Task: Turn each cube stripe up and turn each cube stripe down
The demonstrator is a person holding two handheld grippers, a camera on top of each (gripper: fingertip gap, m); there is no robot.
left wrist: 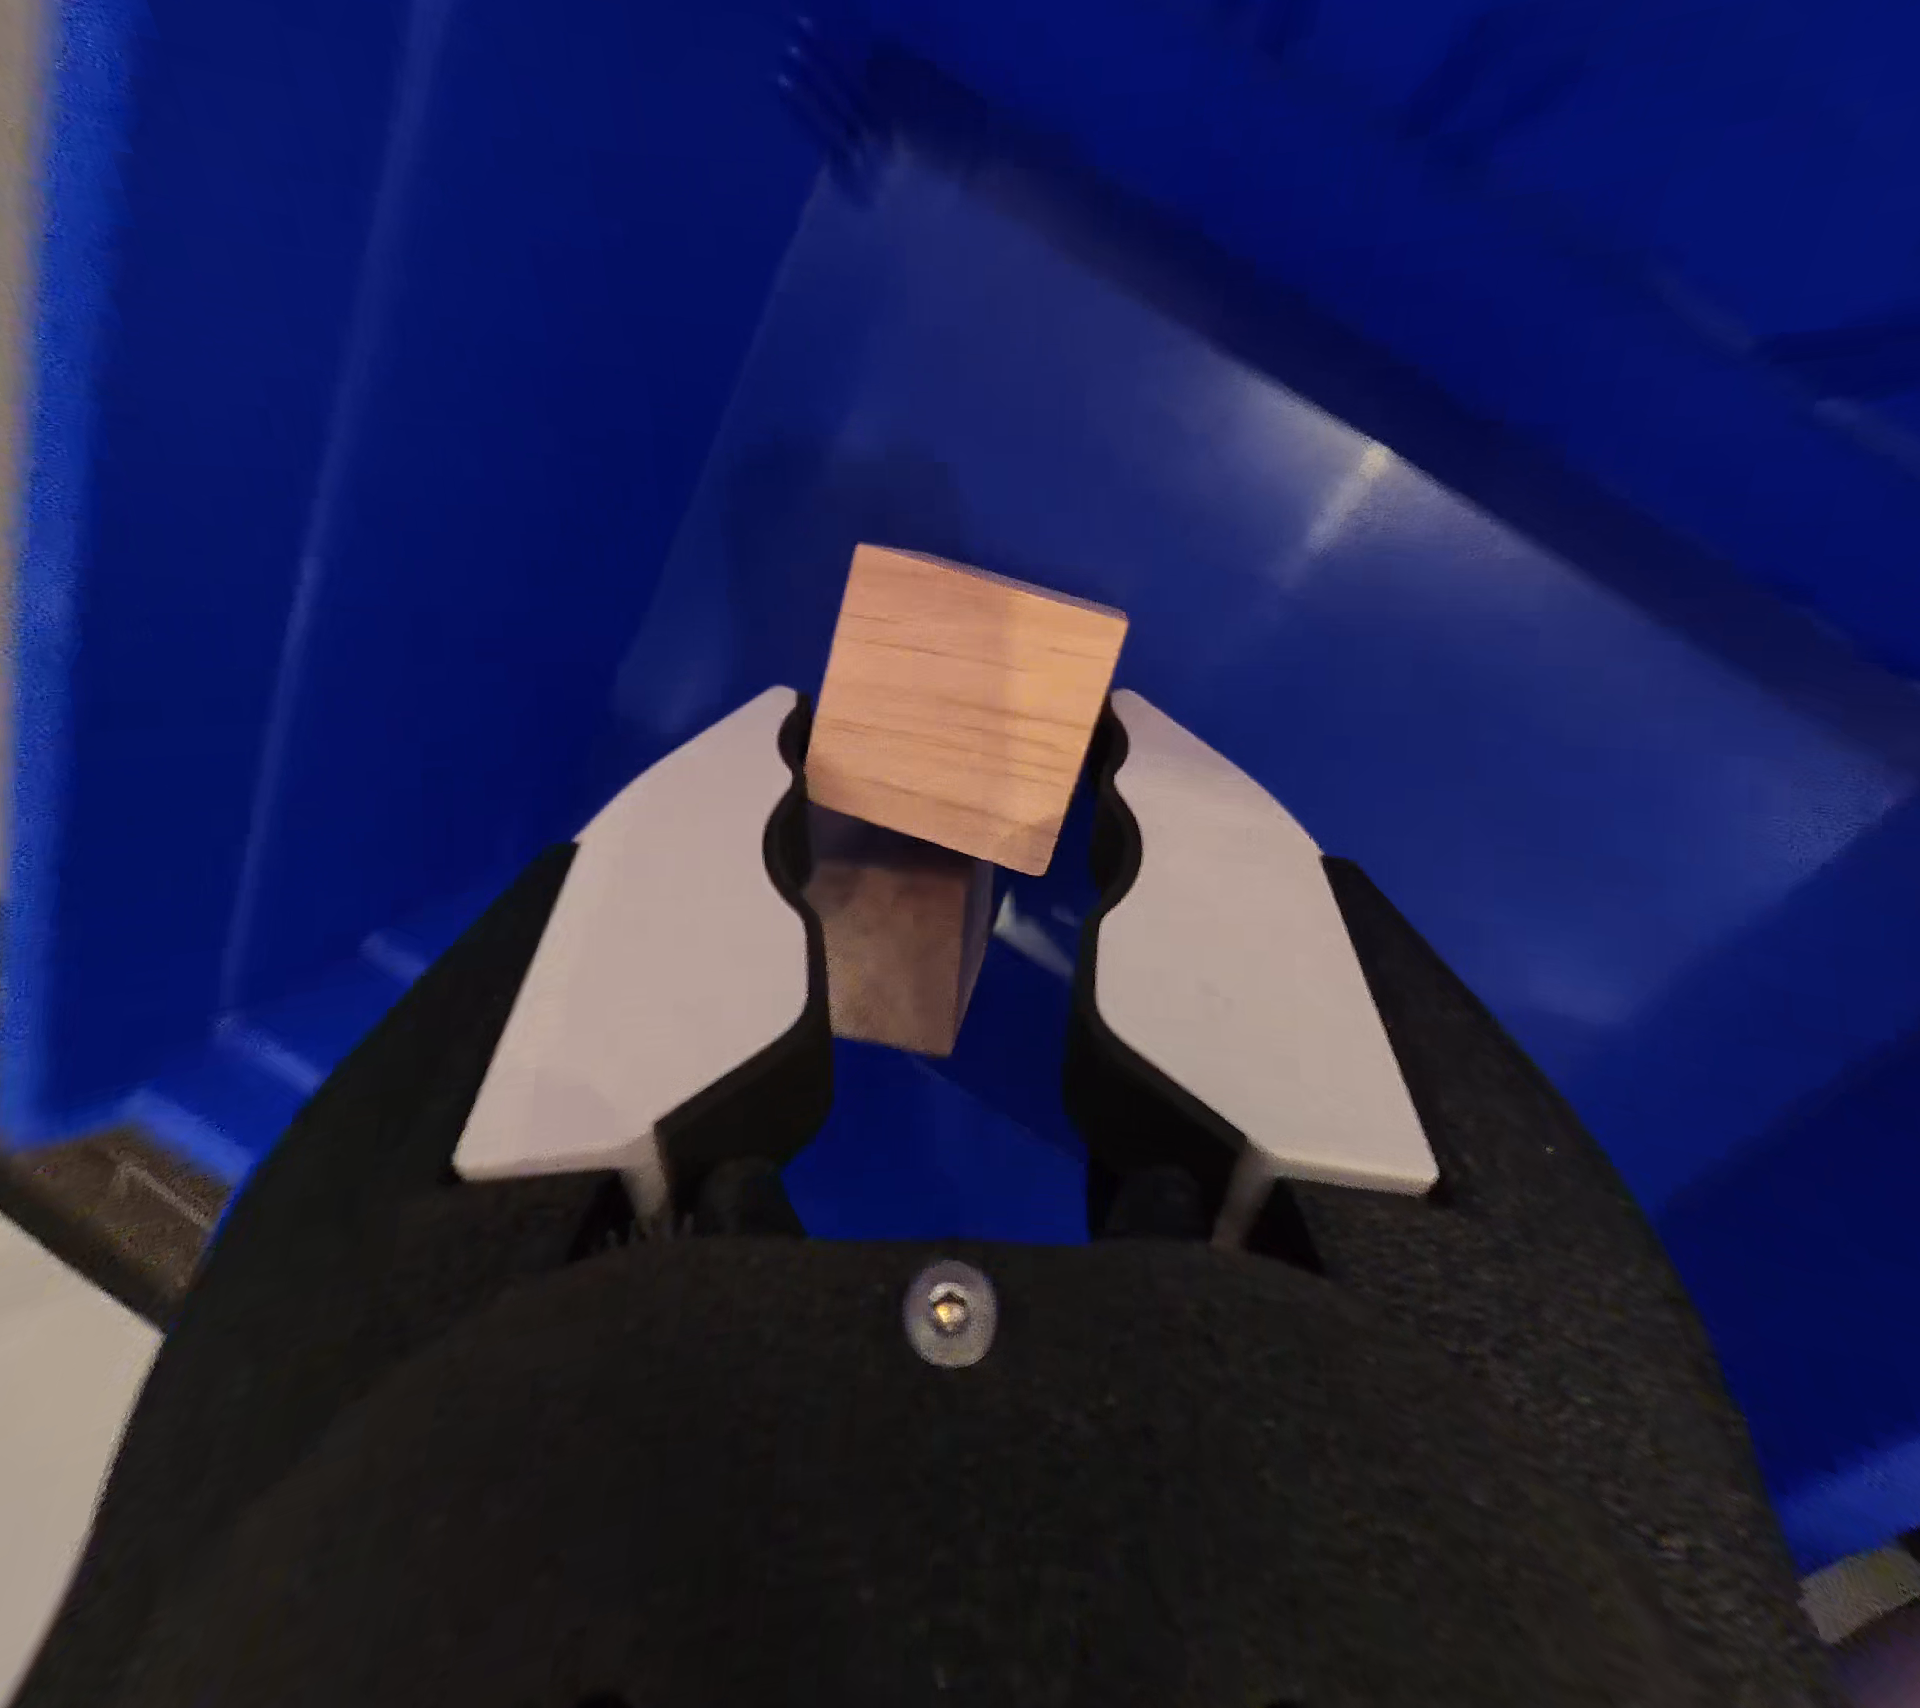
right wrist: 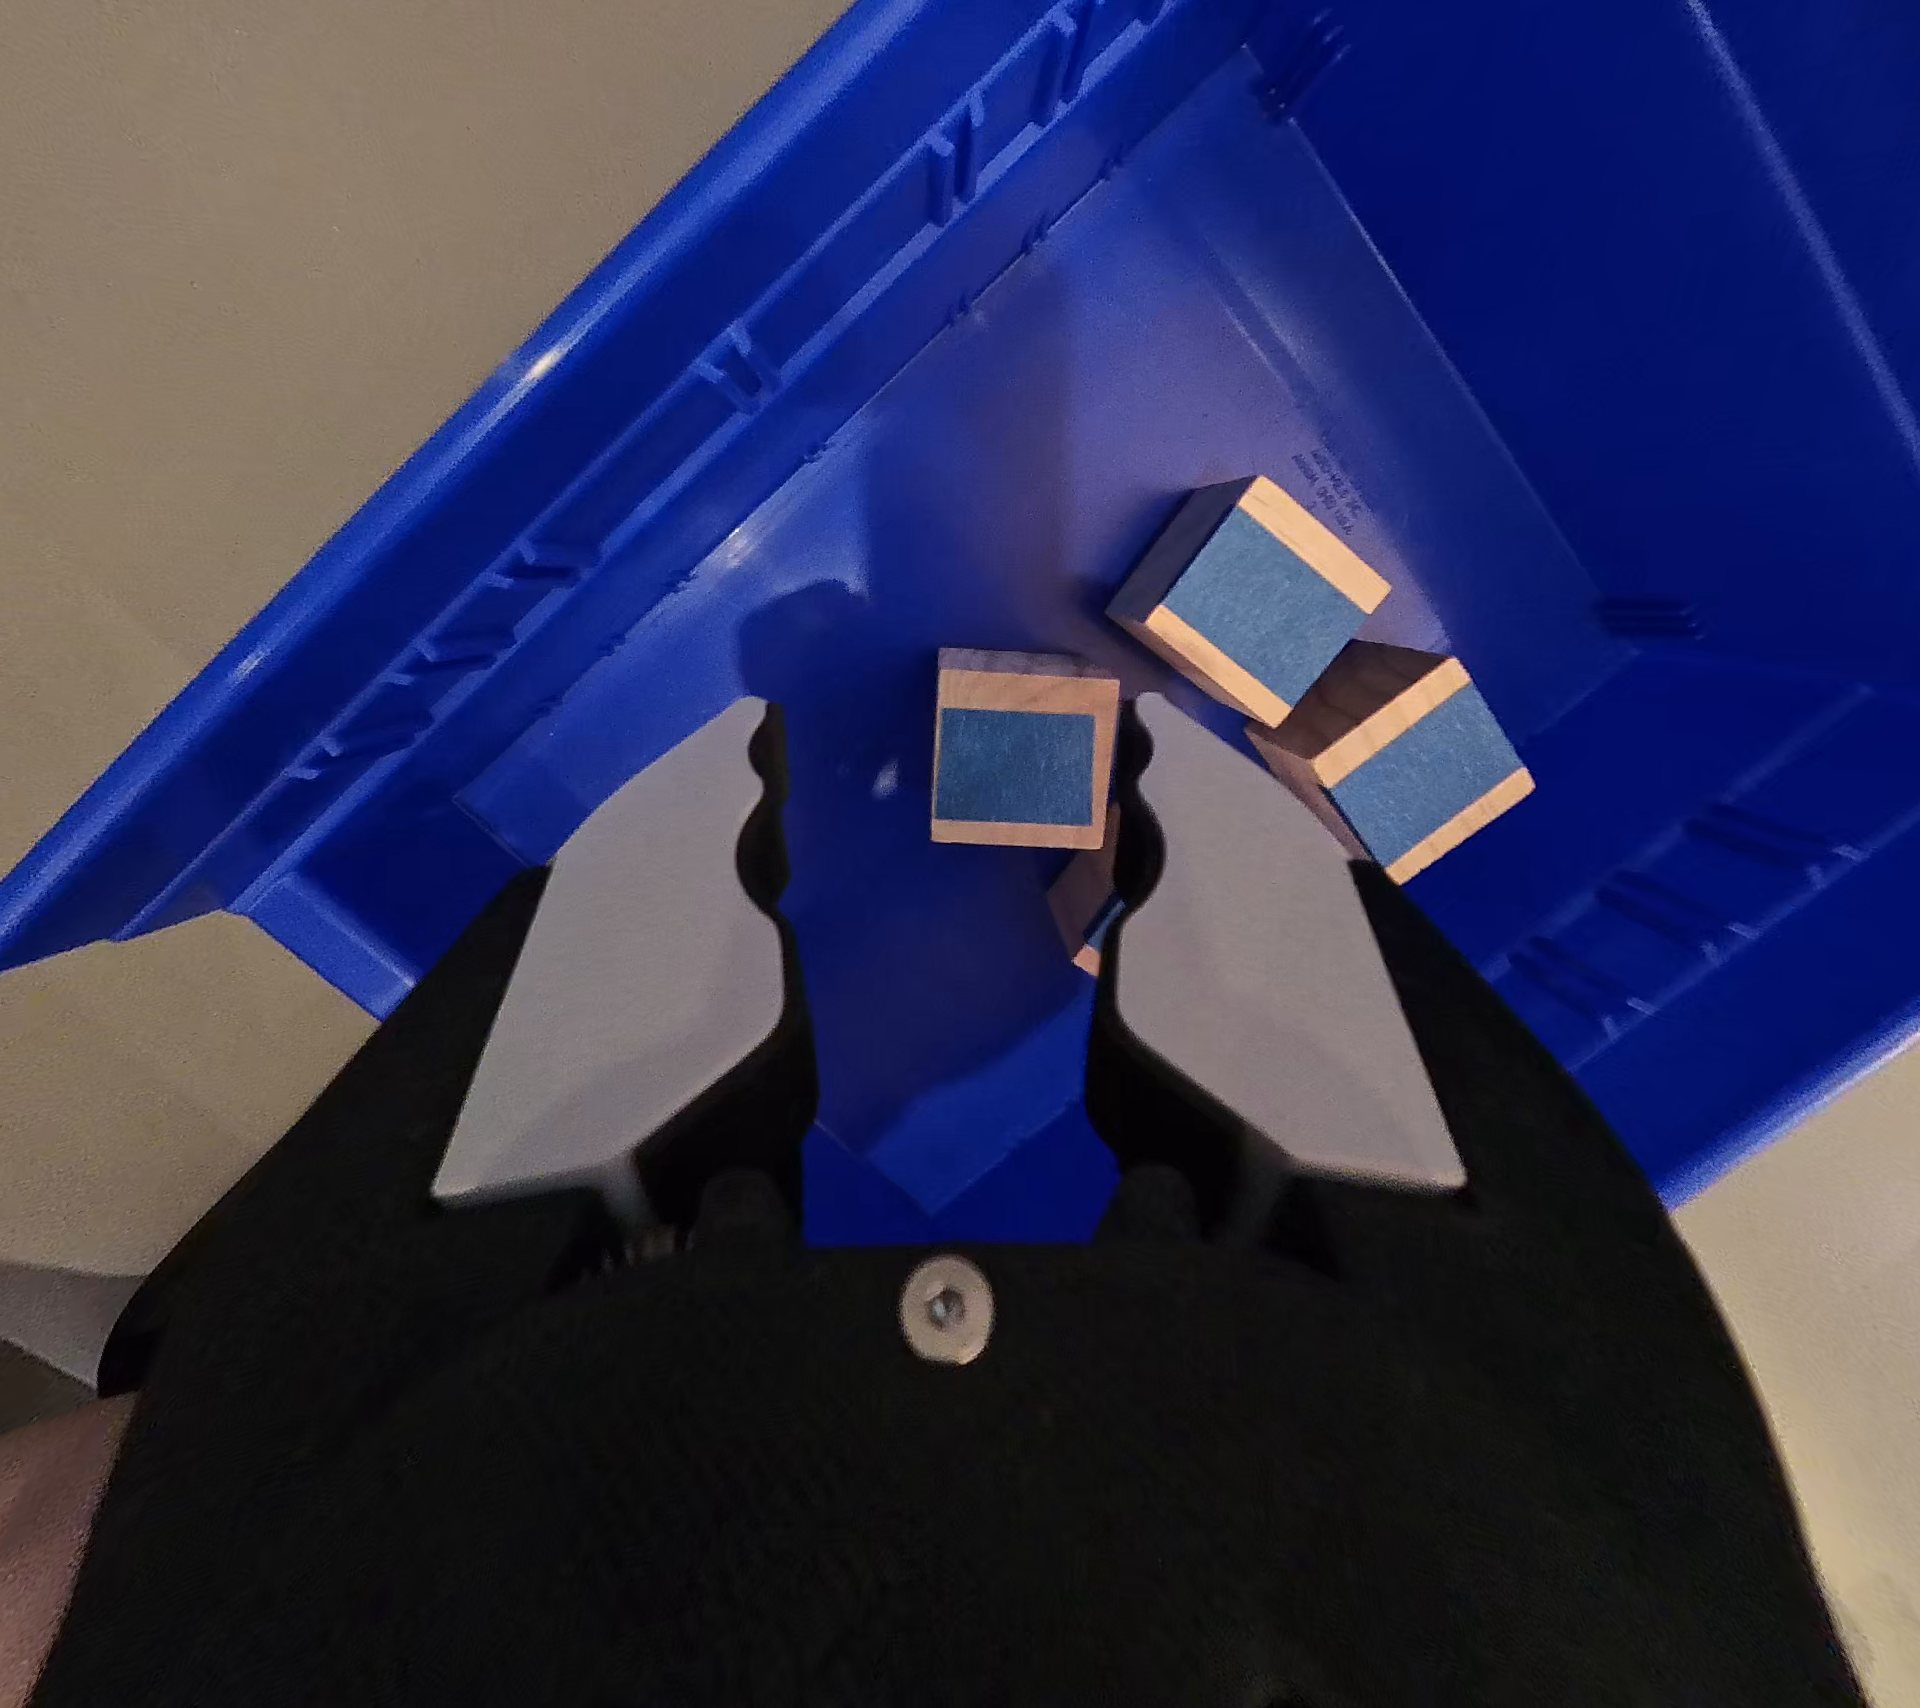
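In the left wrist view, a plain-faced wooden cube (left wrist: 961, 708) is seen between the tips of the left tongs (left wrist: 951, 723), apparently clenched at a tilt over the blue plastic bin (left wrist: 1455, 723); no stripe is shown. A slip from so shallow a grip is judged possible. In the right wrist view, the right tongs (right wrist: 951, 723) are held released above three blue-striped wooden cubes (right wrist: 1023, 749), stripes up, at centre and centre right; a fourth is partly hidden.

Plain beige tabletop (right wrist: 312, 204), dim light.
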